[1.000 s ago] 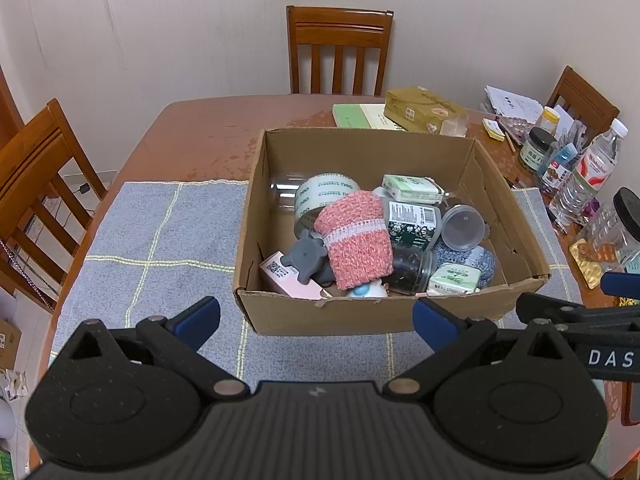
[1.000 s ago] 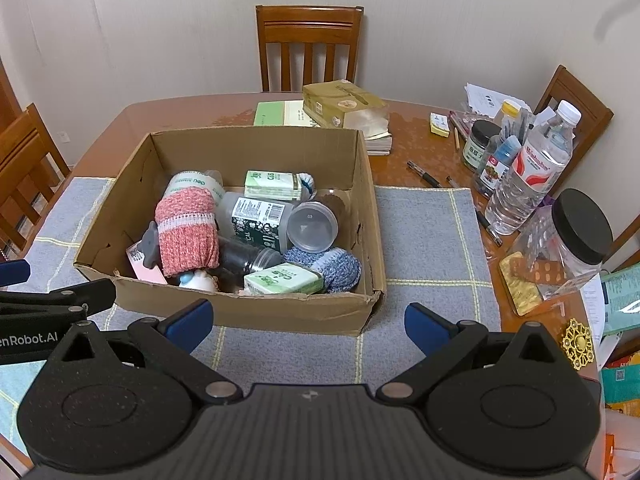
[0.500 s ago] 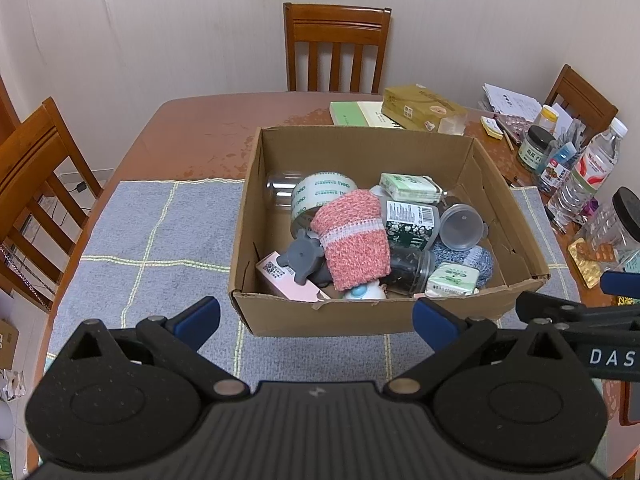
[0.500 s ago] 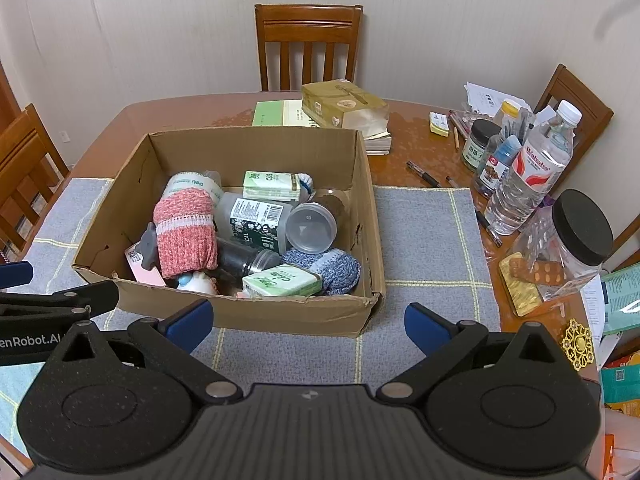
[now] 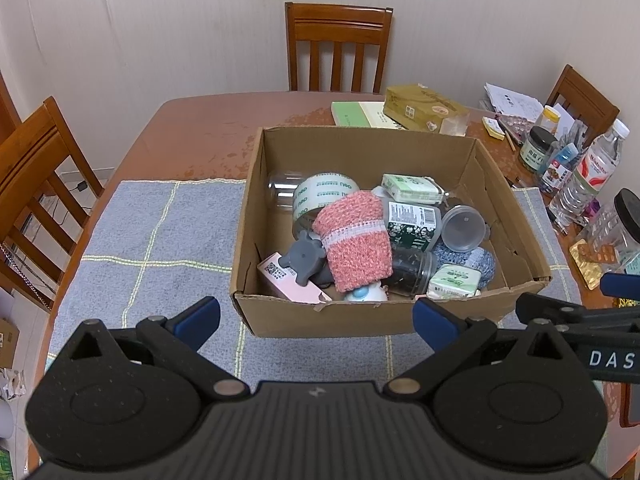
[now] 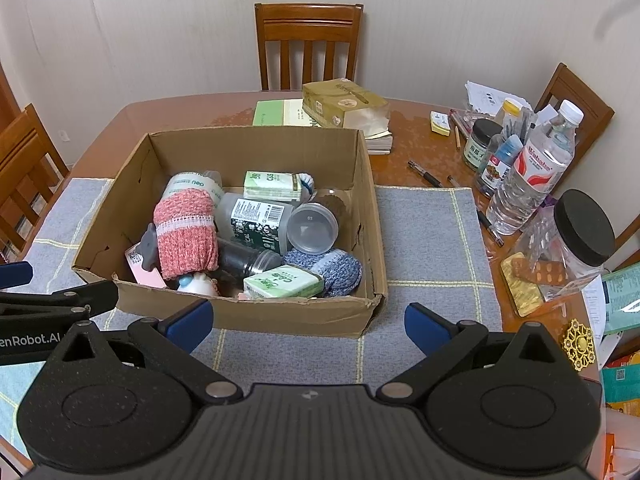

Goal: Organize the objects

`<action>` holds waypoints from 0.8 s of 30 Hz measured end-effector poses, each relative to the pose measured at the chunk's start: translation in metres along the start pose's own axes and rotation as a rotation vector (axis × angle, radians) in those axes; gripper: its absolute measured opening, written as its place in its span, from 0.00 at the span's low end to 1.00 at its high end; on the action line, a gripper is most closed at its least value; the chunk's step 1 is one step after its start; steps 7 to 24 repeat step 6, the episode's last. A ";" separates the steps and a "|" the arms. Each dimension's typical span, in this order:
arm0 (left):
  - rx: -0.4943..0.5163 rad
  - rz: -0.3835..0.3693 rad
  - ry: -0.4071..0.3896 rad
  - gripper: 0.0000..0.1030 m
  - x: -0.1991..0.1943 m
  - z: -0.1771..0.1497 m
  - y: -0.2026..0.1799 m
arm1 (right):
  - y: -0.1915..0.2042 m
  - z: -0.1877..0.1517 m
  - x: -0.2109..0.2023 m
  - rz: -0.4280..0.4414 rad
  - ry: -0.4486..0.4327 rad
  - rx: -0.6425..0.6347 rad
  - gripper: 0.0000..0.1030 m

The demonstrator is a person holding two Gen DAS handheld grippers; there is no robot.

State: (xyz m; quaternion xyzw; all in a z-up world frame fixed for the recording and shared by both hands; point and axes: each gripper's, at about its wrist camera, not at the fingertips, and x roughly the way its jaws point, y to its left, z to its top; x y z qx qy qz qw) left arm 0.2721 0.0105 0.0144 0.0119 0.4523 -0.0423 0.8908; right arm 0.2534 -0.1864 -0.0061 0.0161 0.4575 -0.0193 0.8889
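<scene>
**Cardboard box full, both tongs held back and empty**

Cardboard is what holds nearly everything the task concerns: the box sits on the grey checked mat on the counter, heaped with a pink knitted sock, a roll of tape, a dark labelled bottle, a clear lidded cup, green tissue packs, a blue knitted bundle, a grey toy and a pink carton.

Over the last second very little has changed. The box has slid slightly lower and leftward in the left wrist view, a small drift of the camera; nothing inside it has shifted, and no item has been lifted or added. For the task that means the contents lie as they did: everything jumbled in one box, the mat on either side bare. Such a scene would suit items waiting to be sorted out onto the mat, or items already gathered into the box, and the pictures do not settle which.

The left tongs stand wide apart, gripping nothing, hovering short of the box's near wall without touching it. The right tongs are likewise spread wide and empty, just in front of the same wall.
</scene>
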 end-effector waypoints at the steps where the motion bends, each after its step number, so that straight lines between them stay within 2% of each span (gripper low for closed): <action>1: 0.000 0.001 0.001 0.99 0.000 0.000 0.000 | 0.000 0.000 0.000 -0.001 0.000 0.000 1.00; 24: 0.002 0.000 -0.001 0.99 0.000 0.002 -0.001 | -0.001 0.000 0.000 0.000 0.000 0.003 1.00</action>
